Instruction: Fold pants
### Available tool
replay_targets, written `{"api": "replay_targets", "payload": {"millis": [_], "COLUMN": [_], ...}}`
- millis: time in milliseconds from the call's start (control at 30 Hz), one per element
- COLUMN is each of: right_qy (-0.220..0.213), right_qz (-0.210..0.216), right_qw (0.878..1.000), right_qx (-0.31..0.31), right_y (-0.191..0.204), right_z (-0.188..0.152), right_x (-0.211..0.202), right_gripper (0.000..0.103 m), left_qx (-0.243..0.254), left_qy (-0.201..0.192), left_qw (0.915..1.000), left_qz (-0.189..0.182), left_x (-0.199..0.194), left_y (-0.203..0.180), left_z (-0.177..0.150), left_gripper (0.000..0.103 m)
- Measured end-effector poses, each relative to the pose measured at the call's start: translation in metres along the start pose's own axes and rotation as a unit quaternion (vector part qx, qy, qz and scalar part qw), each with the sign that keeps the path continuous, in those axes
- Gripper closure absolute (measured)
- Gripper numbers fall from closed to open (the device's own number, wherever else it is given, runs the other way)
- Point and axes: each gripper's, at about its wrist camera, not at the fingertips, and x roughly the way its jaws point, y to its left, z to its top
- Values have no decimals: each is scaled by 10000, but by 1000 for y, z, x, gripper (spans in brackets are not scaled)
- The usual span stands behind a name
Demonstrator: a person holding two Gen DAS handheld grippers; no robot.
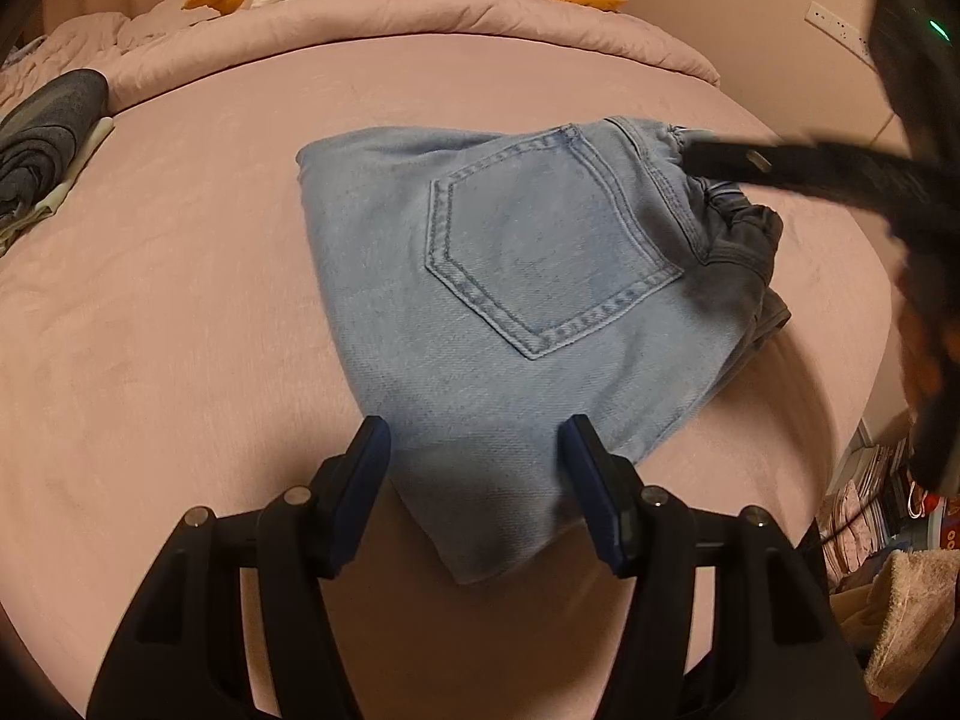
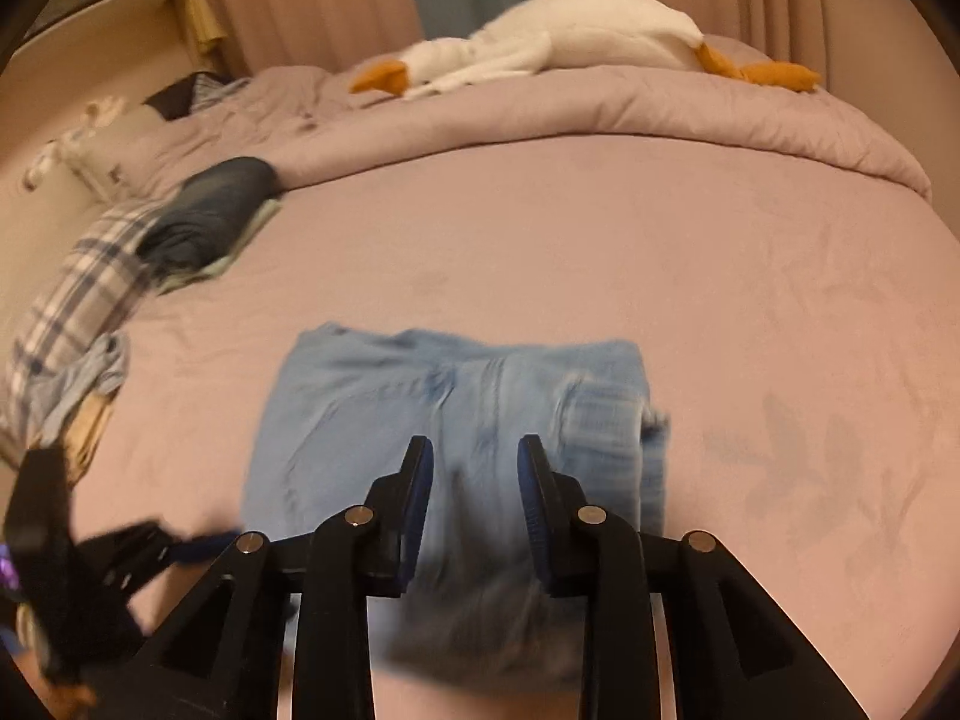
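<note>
Light blue jeans (image 1: 528,288) lie folded into a compact stack on the pink bed sheet (image 1: 180,312), back pocket up, elastic waistband at the right. My left gripper (image 1: 474,450) is open and empty, its fingers spread over the stack's near corner. My right gripper (image 2: 474,456) is open and empty, just above the waistband end of the jeans (image 2: 456,396); that view is motion-blurred. The right gripper also shows in the left wrist view (image 1: 720,159) as a blurred black finger at the waistband. The left gripper shows at the lower left of the right wrist view (image 2: 198,546).
A dark folded garment (image 1: 48,126) lies on the bed's left side, with plaid clothing (image 2: 78,300) beside it. A rolled pink duvet (image 1: 390,24) and a white goose plush (image 2: 558,36) lie at the far end. The bed's right edge (image 1: 864,396) drops to clutter.
</note>
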Motion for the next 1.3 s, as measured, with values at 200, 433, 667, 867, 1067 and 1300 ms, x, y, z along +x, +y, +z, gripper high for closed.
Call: {"api": "replay_targets", "payload": {"millis": [200,433,667,867,1067,1300], "right_qy": [318,254,-149,-222,-73,171], "right_qz": [-254,-470,889,936,1025,1186], "right_qw": [9983,9972,9937,9831,9693,9588], "right_qx": [-408,-526,673,1560,2234,2577], "right_y": [3,1,-31,-76,-99,-111], "right_z": [-43,-58,-53,-58,-74,-83], "right_x": [-5,8,-25,-32,-25,-14], "right_gripper": [74,75,48,39,28,26], "left_qx": [-37,-124,-741,-868,-1028,-1337], "left_qy": [6,19,-105,-224,-250,-157], "left_qw": [10000,9999,9971,9959,9944,9906], "left_qz": [-7,45,-162,-148,-87,-221], "left_x": [-1,1,-12,-24,-27,-18], "left_y": [0,2,15,17,21,30], "left_z": [-1,-1,-6,-13,-15,-12], "left_gripper": [41,38,35,28,22,17]}}
